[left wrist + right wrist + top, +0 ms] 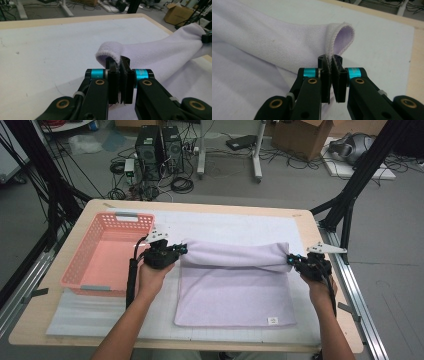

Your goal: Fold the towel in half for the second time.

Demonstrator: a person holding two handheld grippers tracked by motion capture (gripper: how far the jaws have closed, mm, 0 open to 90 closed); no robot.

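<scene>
Your forearms come in over the worktop's near edge; your left claw [181,251] and right claw [291,262] each pinch a corner of the lilac towel [235,290], its fold running left to right, mid-worktop beside the pink basket [102,257].

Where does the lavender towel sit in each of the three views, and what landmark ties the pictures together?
High view: the lavender towel lies mid-table on the white mat, its far edge lifted into a roll between the left gripper and right gripper.
Left gripper view: towel runs from centre to upper right, corner pinched in the jaws.
Right gripper view: towel spreads left, corner pinched.
Shared landmark: the white mat.
</scene>
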